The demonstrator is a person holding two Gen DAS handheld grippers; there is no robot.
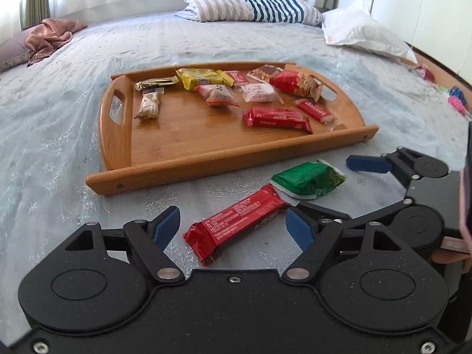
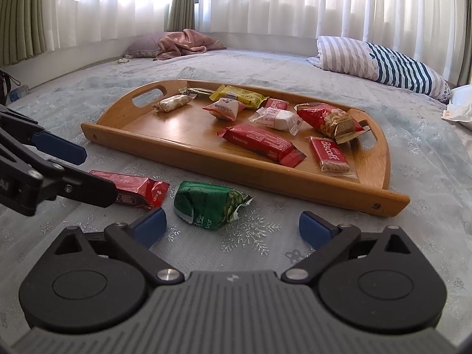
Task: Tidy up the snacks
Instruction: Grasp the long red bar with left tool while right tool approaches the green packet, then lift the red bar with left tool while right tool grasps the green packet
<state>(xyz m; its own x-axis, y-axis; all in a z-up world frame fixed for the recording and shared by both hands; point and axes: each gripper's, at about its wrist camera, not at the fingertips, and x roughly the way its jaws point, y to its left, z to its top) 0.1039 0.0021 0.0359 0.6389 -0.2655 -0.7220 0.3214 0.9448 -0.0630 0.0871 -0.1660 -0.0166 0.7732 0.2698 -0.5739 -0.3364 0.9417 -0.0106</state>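
A wooden tray (image 1: 165, 159) (image 2: 339, 185) lies on the bed and holds several wrapped snacks. In front of it on the bedspread lie a long red bar (image 1: 236, 218) (image 2: 132, 188) and a green packet (image 1: 309, 180) (image 2: 206, 203), side by side. My left gripper (image 1: 233, 230) is open, its blue pads on either side of the red bar's near end, low over the bed. My right gripper (image 2: 233, 230) is open just behind the green packet. Each gripper shows in the other's view, the right gripper (image 1: 327, 188) and the left gripper (image 2: 88, 171).
A striped pillow (image 1: 250, 3) (image 2: 380, 62) and a white bag (image 1: 360, 29) lie at the bed's far side, a pink cloth (image 1: 50, 35) (image 2: 185, 42) in the far corner. Small items (image 1: 455, 100) sit at the bed's right edge. Curtains hang behind.
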